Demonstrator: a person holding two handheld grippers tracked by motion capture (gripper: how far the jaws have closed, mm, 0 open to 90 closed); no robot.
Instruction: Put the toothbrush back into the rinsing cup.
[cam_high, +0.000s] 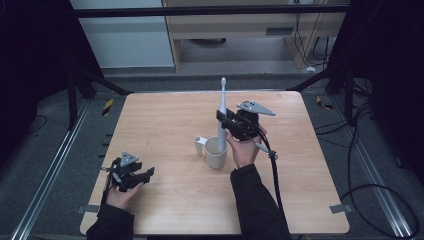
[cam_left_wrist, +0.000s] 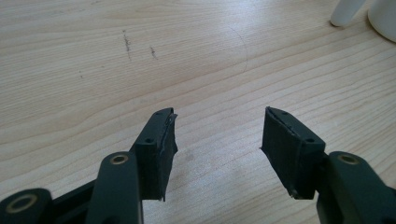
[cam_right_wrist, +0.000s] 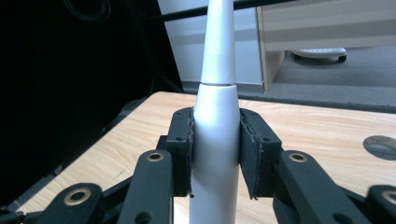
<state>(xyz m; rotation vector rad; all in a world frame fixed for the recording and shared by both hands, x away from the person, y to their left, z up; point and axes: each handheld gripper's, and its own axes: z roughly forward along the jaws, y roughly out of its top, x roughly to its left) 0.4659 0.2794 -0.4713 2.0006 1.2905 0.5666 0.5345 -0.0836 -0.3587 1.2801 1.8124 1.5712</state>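
A white electric toothbrush (cam_high: 222, 117) stands upright with its lower end inside a white cup (cam_high: 215, 154) near the table's middle. My right gripper (cam_high: 223, 120) is shut on the toothbrush handle (cam_right_wrist: 215, 135), its black pads (cam_right_wrist: 182, 140) pressing both sides. A small white cylinder (cam_high: 199, 145) stands just left of the cup. My left gripper (cam_high: 148, 173) rests low near the table's front left, open, with bare wood between its jaws (cam_left_wrist: 217, 140). In the left gripper view the cup (cam_left_wrist: 385, 18) and the small cylinder (cam_left_wrist: 345, 11) sit at the top right corner.
The wooden table (cam_high: 165, 115) has faint scratch marks (cam_left_wrist: 127, 43) ahead of the left gripper. A cable (cam_high: 274, 170) trails from the right gripper toward the front edge. Black frame bars and wooden furniture (cam_high: 240, 25) stand beyond the far edge.
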